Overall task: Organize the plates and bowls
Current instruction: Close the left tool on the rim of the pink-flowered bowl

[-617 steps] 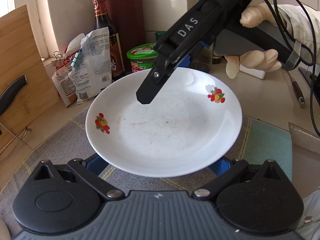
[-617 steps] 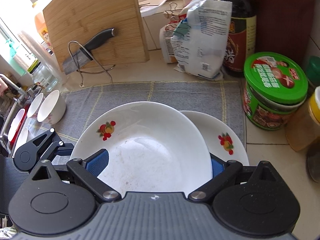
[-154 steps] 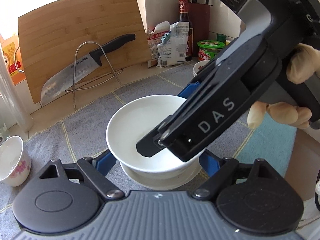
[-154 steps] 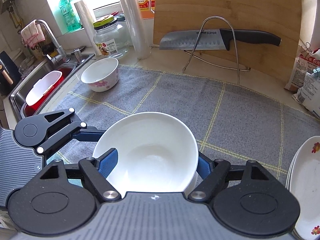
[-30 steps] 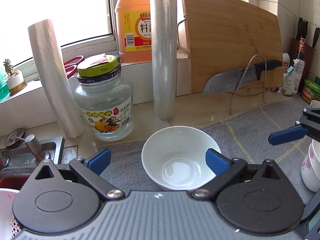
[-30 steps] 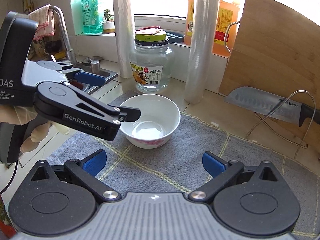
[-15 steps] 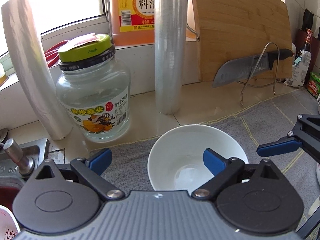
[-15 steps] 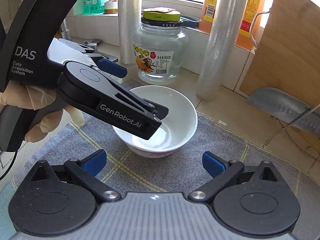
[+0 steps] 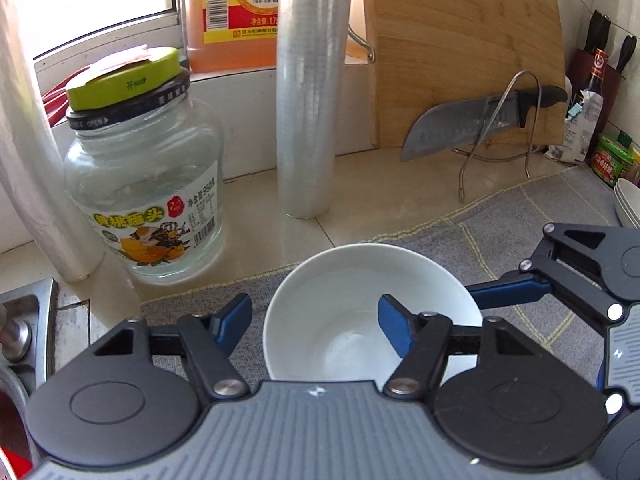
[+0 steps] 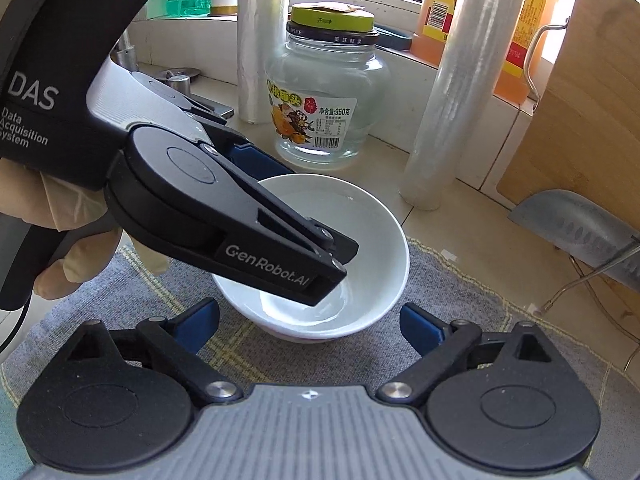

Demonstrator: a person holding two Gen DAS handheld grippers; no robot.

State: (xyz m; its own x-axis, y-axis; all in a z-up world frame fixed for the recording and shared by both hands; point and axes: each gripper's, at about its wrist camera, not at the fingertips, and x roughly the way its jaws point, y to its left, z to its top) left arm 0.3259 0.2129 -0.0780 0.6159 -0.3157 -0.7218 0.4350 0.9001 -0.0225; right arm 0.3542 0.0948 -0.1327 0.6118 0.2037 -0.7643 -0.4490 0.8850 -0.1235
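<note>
A white bowl [image 9: 360,280] stands upright on the grey mat [image 9: 540,220]. My left gripper [image 9: 313,306] straddles the bowl's left wall, with one blue pad [image 9: 234,316] outside and the other pad [image 9: 394,330] inside. Its jaws are closing and neither pad presses on the wall. The right wrist view shows that inner finger [image 10: 280,252] dipping into the bowl [image 10: 372,240]. My right gripper [image 10: 308,310] is low at the bowl's near side. It is closing too, and its pads stand clear on either side. One of its blue fingers [image 9: 508,290] shows beside the bowl's right rim.
A glass jar with a green lid [image 9: 144,184], a roll of cling film [image 9: 308,120] and an orange bottle [image 9: 236,8] stand just behind the bowl. A cutting board [image 9: 460,60] and a knife on a wire stand [image 9: 480,120] lie to the right. Stacked plates [image 9: 628,204] sit far right, the sink [image 9: 24,320] left.
Both grippers came down and closer to the bowl. The left jaws narrowed sharply, and one finger now sits inside the bowl. The right jaws narrowed as well.
</note>
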